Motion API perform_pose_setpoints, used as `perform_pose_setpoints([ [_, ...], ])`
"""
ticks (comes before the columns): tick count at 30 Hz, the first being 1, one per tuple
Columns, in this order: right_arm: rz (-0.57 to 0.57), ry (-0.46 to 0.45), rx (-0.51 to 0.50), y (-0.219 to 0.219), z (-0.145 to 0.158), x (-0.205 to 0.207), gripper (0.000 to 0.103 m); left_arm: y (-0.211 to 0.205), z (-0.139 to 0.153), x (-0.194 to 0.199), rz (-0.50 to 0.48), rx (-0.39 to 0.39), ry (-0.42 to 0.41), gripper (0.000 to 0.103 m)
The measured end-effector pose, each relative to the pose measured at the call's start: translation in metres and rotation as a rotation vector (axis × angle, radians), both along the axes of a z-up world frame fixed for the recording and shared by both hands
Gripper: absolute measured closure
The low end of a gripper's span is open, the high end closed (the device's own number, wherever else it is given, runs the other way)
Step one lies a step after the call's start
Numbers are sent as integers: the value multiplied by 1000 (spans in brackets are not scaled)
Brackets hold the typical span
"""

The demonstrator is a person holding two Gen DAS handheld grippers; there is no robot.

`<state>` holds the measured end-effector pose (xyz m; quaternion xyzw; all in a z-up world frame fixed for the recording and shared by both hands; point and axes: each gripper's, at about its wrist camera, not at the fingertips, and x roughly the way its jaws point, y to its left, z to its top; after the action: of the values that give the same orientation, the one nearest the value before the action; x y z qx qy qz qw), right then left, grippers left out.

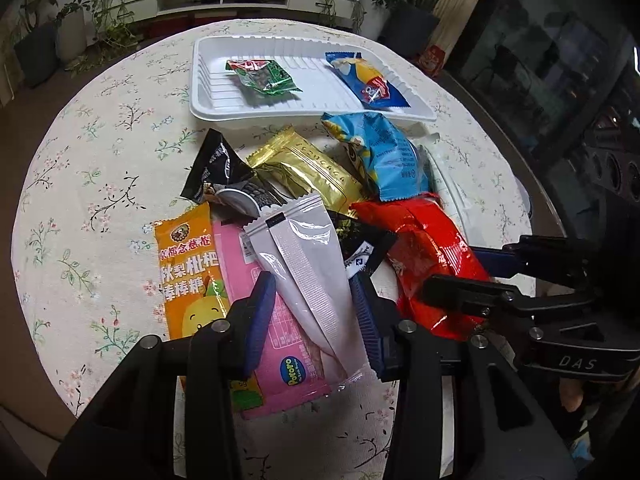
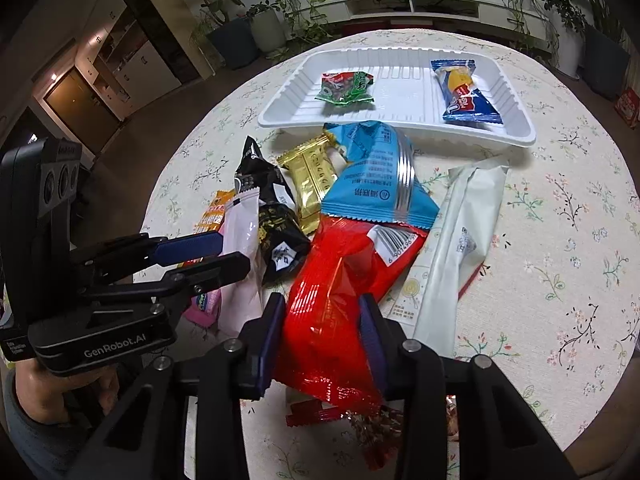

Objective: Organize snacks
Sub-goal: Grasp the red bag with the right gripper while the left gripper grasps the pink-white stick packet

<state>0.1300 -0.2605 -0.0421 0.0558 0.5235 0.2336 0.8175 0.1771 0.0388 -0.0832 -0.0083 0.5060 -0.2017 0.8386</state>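
A pile of snack packets lies on the round floral table. My left gripper [image 1: 316,292] is open, its fingers on either side of a pale pink sachet [image 1: 308,272] lying over a pink packet [image 1: 280,344]. My right gripper [image 2: 322,320] is open, its fingers on either side of a red packet [image 2: 332,292], which also shows in the left wrist view [image 1: 428,260]. A white tray [image 1: 208,92] at the far side holds a green packet [image 1: 264,76] and a blue-yellow packet [image 1: 368,80]. Whether the fingers touch the packets I cannot tell.
Also in the pile: an orange packet [image 1: 188,272], a black packet [image 1: 216,172], a gold packet [image 1: 312,168], a light blue packet [image 1: 388,156] and a long white packet [image 2: 456,240]. Potted plants and a low white shelf stand beyond the table.
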Motion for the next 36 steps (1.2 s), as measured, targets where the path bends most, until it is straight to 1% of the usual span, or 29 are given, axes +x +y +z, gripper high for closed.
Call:
perform_pose_setpoints([
  [5, 5, -14, -7, 0, 1, -3, 67, -4, -1, 0, -31, 24, 5, 66],
  [7, 3, -21, -7, 0, 2, -5, 67, -7, -2, 1, -47, 46, 5, 66],
  [9, 2, -25, -9, -1, 3, -6, 68, -11, -3, 3, -62, 64, -1, 69],
  [12, -4, -32, -8, -3, 4, -8, 68, -11, -3, 4, -80, 63, -7, 76],
  [14, -6, -34, -7, -5, 5, -10, 69, -8, -3, 5, -81, 44, -12, 80],
  [17, -10, -44, -3, -6, 7, -12, 69, -2, -3, 6, -65, 34, -22, 81],
  [22, -13, -69, 23, -9, 13, -18, 70, 7, 3, -1, -59, 7, -31, 81],
  [25, -21, -84, 40, -13, 18, -21, 70, 12, 8, -7, -62, -43, -27, 82],
  [31, -43, -114, 71, -23, 29, -25, 70, 21, 14, -15, -47, -88, -38, 82],
  [36, -49, -108, 96, -27, 33, -28, 70, 26, 20, -21, -48, -126, -44, 82],
])
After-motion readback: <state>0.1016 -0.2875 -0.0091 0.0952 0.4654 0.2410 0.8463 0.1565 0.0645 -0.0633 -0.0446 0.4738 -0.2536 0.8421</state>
